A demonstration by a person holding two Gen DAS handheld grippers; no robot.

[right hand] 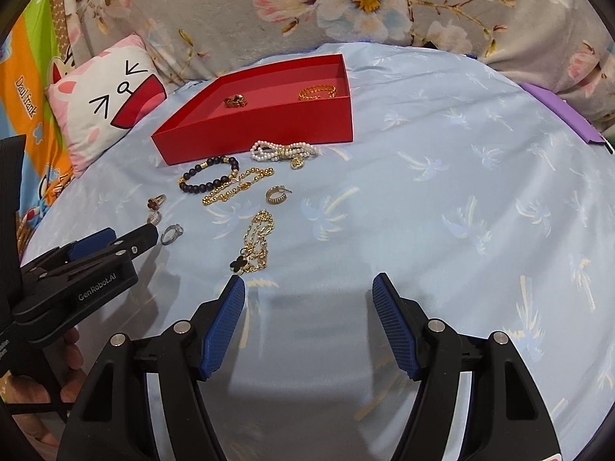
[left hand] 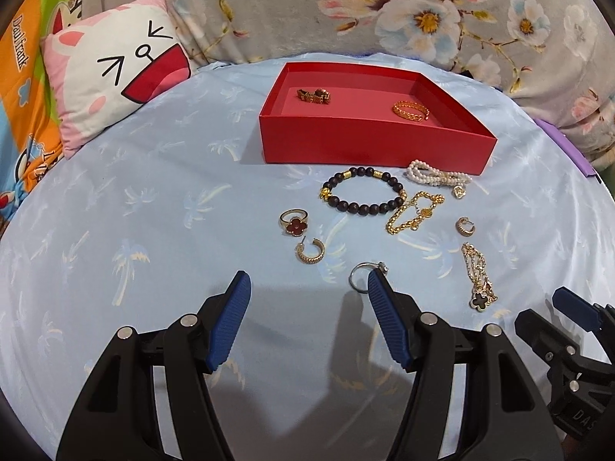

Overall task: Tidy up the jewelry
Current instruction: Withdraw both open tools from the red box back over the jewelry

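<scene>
A red box [left hand: 369, 142] [right hand: 269, 130] on the pale blue sheet holds a brown bracelet [left hand: 313, 95] and a gold chain bracelet [left hand: 410, 110]. In front of it lie a dark bead bracelet [left hand: 363, 195], a pearl bracelet [left hand: 438, 175], a gold chain [left hand: 413, 213], a red clover ring [left hand: 294, 223], two gold hoop earrings [left hand: 309, 254] [left hand: 465, 226], a silver ring [left hand: 361, 278] and a black clover necklace [left hand: 478, 278] [right hand: 255, 244]. My left gripper [left hand: 309, 288] is open, its right fingertip next to the silver ring. My right gripper [right hand: 309, 290] is open, just short of the necklace.
A cat-face pillow [left hand: 115, 65] lies at the back left beside a colourful cartoon cloth [left hand: 19, 88]. A floral blanket [left hand: 384, 7] runs along the back. A purple object [right hand: 565, 115] lies at the right edge of the sheet.
</scene>
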